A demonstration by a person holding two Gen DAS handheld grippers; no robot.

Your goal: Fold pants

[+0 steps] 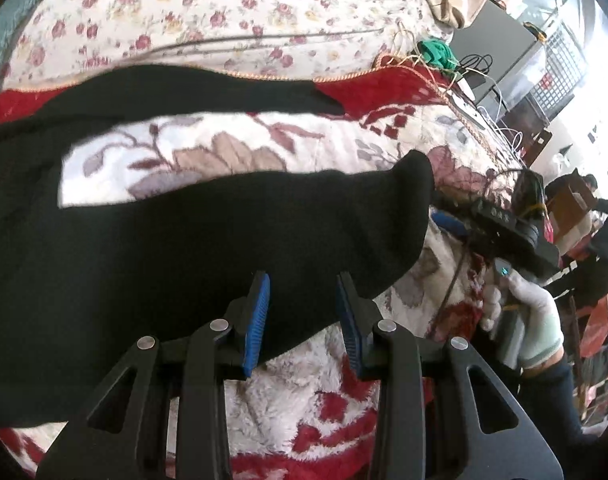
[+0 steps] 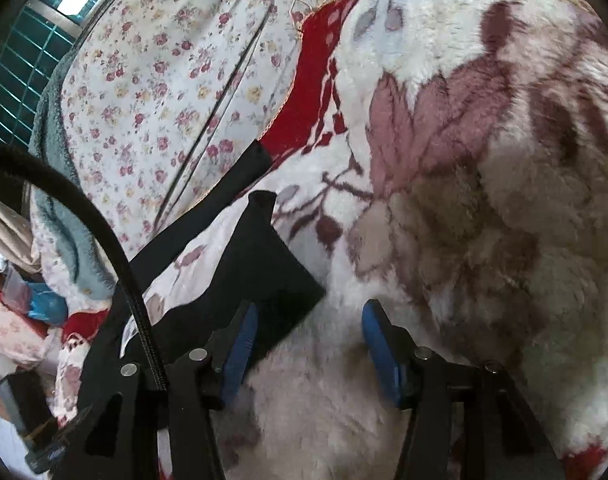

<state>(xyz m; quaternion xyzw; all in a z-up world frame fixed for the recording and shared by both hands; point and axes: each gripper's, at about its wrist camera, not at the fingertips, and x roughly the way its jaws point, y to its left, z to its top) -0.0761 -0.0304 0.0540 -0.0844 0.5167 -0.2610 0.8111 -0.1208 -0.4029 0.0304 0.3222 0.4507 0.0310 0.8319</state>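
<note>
The black soft-fabric pants [image 1: 184, 240] lie spread on the plush floral blanket [image 1: 304, 392]. Left gripper [image 1: 304, 320]: jaws apart over a leg edge, unclamped. Right gripper [image 2: 309, 344]: jaws apart beside the cuff. The limp, light fabric probably handles best pinched at hems.

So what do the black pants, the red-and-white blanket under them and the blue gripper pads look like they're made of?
Black pants: soft matte fabric, probably a knit or fleece; no sheen, limp folds.
Blanket: plush, long-pile fleece, likely synthetic; fuzzy tufts show, with a corded edge.
Blue pads: ribbed, looks like rubber or soft plastic; fine ridges are visible on the left gripper.
</note>
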